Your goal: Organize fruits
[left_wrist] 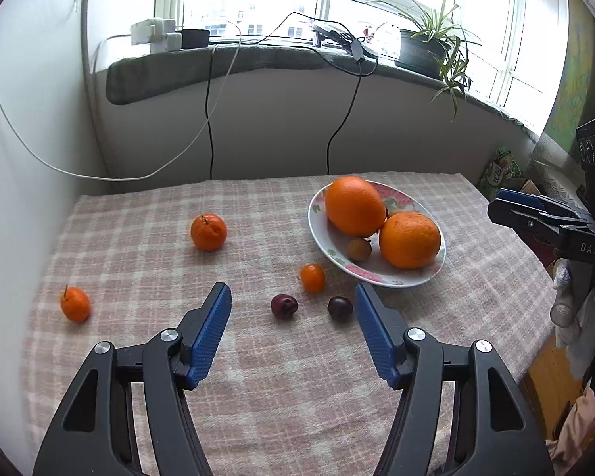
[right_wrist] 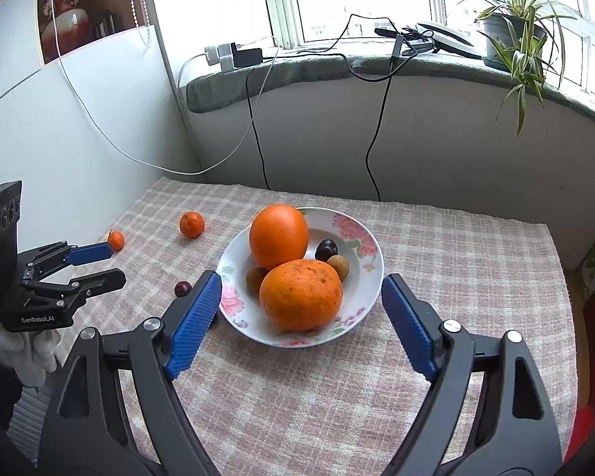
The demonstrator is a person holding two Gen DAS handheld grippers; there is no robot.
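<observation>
A white flowered plate (left_wrist: 380, 275) (right_wrist: 363, 289) on the checked cloth holds two big oranges (left_wrist: 355, 206) (right_wrist: 301, 295), small brown fruits (left_wrist: 359, 249) and a dark cherry (right_wrist: 326, 250). On the cloth lie a tangerine (left_wrist: 208, 232), a smaller tangerine (left_wrist: 75, 304), a kumquat (left_wrist: 312, 277) and two dark cherries (left_wrist: 284, 306). My left gripper (left_wrist: 293, 301) is open and empty, hovering over the cherries. My right gripper (right_wrist: 301, 293) is open and empty, its jaws standing either side of the plate's near part.
The table (left_wrist: 258, 377) stands against white walls at the left and back. Cables (left_wrist: 210, 127) hang from the windowsill. A potted plant (left_wrist: 428, 47) stands on the sill. Clutter lies past the table's right edge (left_wrist: 503, 166).
</observation>
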